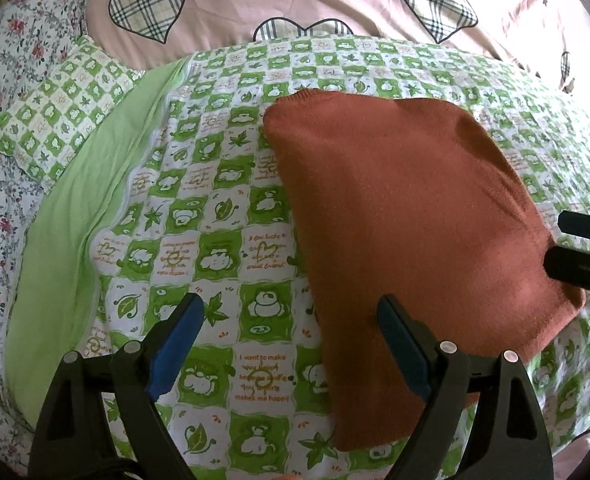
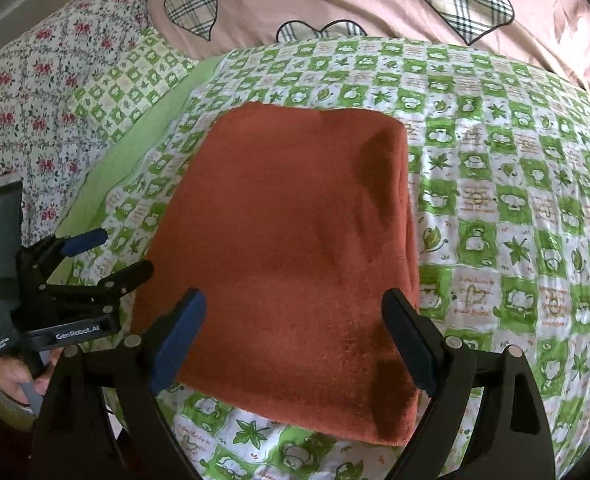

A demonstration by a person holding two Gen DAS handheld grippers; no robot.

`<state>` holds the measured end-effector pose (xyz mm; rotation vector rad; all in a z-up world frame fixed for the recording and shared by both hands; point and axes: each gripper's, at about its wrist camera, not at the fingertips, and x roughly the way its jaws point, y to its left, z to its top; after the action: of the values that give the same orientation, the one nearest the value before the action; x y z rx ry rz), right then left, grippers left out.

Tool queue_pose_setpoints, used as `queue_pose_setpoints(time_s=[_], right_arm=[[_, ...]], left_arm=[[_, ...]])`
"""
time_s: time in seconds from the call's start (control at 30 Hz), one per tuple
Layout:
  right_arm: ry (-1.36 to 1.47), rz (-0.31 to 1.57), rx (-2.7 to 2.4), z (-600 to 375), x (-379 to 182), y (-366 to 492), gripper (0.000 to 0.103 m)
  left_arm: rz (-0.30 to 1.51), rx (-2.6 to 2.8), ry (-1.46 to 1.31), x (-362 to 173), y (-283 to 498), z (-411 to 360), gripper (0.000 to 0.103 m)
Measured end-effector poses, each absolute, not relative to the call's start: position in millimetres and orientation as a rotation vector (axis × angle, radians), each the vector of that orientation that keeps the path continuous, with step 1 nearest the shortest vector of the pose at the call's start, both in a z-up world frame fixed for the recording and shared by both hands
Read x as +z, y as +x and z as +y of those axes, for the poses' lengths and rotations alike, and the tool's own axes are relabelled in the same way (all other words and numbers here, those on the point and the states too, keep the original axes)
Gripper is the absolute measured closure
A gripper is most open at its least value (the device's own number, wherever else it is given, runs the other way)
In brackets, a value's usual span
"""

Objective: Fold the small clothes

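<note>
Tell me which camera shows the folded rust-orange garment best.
The right wrist view: the rust-orange garment lies centred there, all edges visible on the green checked blanket, framed by the open right gripper. The left wrist view shows it off to the right, partly hidden behind a finger of the open left gripper.

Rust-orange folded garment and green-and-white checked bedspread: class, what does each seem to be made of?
Rust-orange folded garment: probably a soft knit, wool or acrylic; matte, fuzzy surface, ribbed far edge. Green-and-white checked bedspread: likely thin printed cotton; flat, matte, lightly wrinkled, with cartoon prints.
</note>
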<state>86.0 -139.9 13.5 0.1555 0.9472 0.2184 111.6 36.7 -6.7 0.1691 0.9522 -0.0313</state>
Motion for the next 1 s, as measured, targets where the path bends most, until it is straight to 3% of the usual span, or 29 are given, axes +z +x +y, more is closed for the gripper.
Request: queue_pose_setpoints(time_s=[1.0], right_arm=[[0.133,0.955,0.235,-130.2,13.3,87.9,0.013]], left_arm=[[0.936,-0.057,0.156,-1.0,112.0,29.1,0.014]])
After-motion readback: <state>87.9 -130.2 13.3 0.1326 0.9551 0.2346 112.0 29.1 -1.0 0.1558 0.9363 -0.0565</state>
